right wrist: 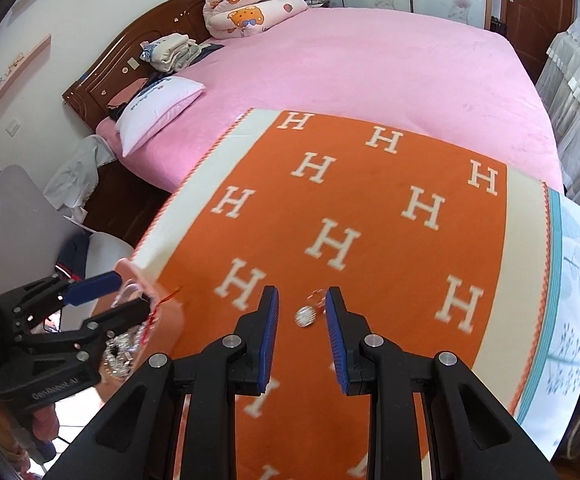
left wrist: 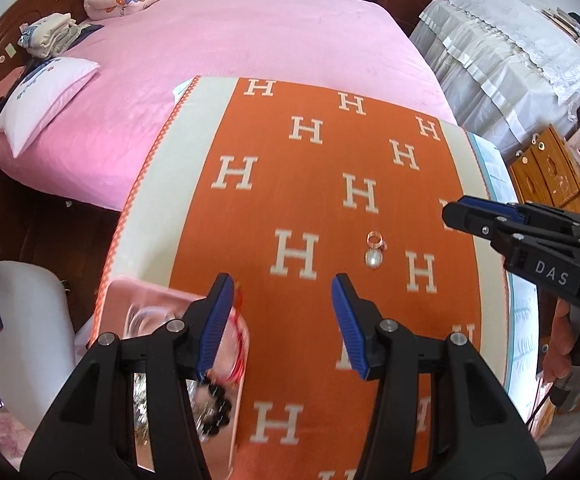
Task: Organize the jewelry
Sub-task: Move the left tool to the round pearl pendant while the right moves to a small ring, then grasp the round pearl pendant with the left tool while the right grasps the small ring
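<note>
While both tools gape empty, the right tool (right wrist: 302, 312) frames the ring (right wrist: 317, 299); the left tool (left wrist: 282, 312) overhangs the box's (left wrist: 130, 300) edge.

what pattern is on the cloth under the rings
Orange cloth with cream H letters and a cream border; clearest in the left wrist view.

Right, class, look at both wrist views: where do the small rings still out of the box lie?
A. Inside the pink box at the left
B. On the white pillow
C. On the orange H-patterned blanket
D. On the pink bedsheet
C: the rings sit directly on the orange H-patterned blanket, apart from the pink box, just ahead of the right tongs.
</note>
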{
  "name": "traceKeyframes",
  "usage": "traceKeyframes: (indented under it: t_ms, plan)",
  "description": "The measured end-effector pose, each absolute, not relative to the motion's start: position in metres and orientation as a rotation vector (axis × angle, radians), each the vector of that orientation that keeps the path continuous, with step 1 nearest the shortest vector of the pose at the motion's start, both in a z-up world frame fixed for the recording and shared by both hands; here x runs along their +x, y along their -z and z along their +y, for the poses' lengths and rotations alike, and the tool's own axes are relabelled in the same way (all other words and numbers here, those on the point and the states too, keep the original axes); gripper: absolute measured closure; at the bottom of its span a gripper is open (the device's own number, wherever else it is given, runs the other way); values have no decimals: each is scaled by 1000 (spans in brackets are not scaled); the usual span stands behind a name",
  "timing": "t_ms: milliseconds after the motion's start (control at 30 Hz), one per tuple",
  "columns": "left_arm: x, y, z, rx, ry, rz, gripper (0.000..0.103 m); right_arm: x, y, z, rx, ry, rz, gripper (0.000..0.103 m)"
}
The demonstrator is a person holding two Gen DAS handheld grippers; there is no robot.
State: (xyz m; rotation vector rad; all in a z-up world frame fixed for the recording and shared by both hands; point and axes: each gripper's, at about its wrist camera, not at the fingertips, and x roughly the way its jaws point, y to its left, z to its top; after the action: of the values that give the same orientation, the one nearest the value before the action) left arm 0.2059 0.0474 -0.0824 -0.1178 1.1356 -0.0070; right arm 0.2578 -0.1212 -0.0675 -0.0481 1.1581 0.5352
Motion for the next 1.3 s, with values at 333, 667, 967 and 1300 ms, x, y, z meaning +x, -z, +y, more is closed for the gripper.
traceKeyframes:
  t_ms: [333,667,967,1300]
  plan:
    - [249,127,23,-141,46,1211,55,291,126,-125,-84,-612,1206,78]
    - [261,176,-32,-124,172,1286,55,295,169,-134,-43,-584,1222,78]
    - [268,193,-60,41,222,1268,55,292,181,-151,-5,-573,1220,78]
    - [272,201,-62,247,352,1210,55,288,192,-161,29,-571,1215,78]
